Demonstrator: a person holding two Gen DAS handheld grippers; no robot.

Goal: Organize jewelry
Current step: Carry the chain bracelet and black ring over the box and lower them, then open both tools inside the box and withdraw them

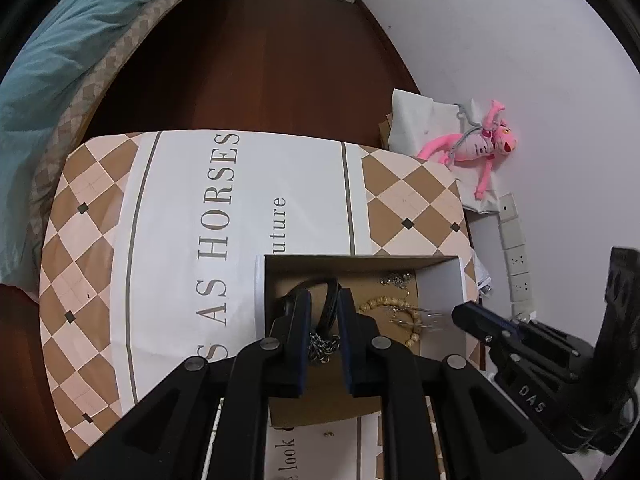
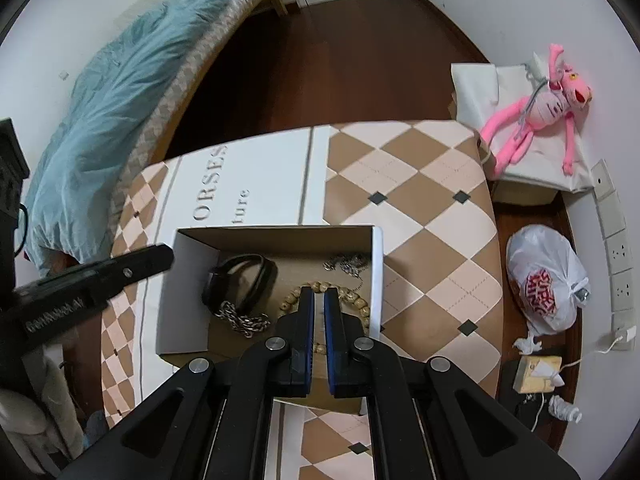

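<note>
An open cardboard box (image 1: 440, 284) (image 2: 188, 300) stands on the checked table. Inside lie a black watch (image 2: 240, 276), a steel chain (image 2: 240, 320), a wooden bead bracelet (image 2: 352, 300) and a small silver chain (image 2: 348, 264). My left gripper (image 1: 324, 300) hangs over the box with its jaws a little apart, straddling the black watch strap (image 1: 330, 300); I cannot see a grip. My right gripper (image 2: 319, 296) is over the bead bracelet with its jaws nearly closed and nothing visible between them. The bead bracelet (image 1: 384, 304) and steel chain (image 1: 322, 346) also show in the left wrist view.
The table cover (image 1: 180, 240) (image 2: 420, 208) has brown checks and printed words. A pink plush toy (image 2: 532, 116) lies on a white box at the right. A white plastic bag (image 2: 544, 284) and scraps sit on the floor. A bed (image 2: 120, 100) stands at the left.
</note>
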